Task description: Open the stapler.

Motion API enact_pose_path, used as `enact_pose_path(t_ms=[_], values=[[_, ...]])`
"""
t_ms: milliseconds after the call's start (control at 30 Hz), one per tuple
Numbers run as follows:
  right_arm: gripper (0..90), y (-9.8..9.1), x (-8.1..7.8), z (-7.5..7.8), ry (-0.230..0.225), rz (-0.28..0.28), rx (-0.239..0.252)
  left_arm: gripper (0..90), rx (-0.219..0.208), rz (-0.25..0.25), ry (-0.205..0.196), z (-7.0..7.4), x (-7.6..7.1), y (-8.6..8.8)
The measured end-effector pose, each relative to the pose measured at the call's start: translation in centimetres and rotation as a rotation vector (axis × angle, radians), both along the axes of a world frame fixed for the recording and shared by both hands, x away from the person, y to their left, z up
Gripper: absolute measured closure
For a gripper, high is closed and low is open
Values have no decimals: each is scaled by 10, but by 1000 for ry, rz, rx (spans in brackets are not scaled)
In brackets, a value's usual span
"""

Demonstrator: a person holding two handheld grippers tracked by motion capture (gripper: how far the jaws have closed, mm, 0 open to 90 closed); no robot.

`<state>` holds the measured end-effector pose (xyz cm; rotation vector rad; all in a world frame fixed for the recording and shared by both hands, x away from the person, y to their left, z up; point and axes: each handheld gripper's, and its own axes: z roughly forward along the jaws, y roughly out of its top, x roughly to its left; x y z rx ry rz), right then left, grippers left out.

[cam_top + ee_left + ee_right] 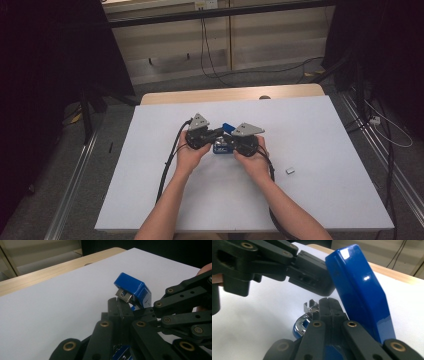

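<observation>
Both tongs stand clenched: the left gripper (119,305) and right gripper (329,305) meet at a glossy blue plastic stapler (359,292), flipped open between them on the white table (320,130).

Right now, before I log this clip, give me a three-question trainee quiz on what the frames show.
1. True or false: the top cover of the blue stapler is swung up and open.
2. Where does the small metal block of staples lie? A) inside the stapler B) on the white table sheet, off to the right of the person's right hand C) on the floor
3. Fill in: in the gripper views, the jaws of both the left gripper and the right gripper are ____.

Key: 1 true; 2 B; 3 shut.
</observation>
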<state>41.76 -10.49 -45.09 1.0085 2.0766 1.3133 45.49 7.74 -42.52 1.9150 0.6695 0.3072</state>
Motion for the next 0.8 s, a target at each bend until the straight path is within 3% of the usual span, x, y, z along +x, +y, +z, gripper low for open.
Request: enact_pose_path(t_ms=[267, 600, 800], values=[[900, 6, -3, -3, -18, -44, -52, 892, 6, 10, 7, -3, 2, 4], [900, 9, -5, -4, -15, -95, -43, 890, 27, 62, 23, -8, 6, 15], [900, 9, -5, -3, -27, -104, -43, 900, 36, 46, 36, -19, 6, 12]])
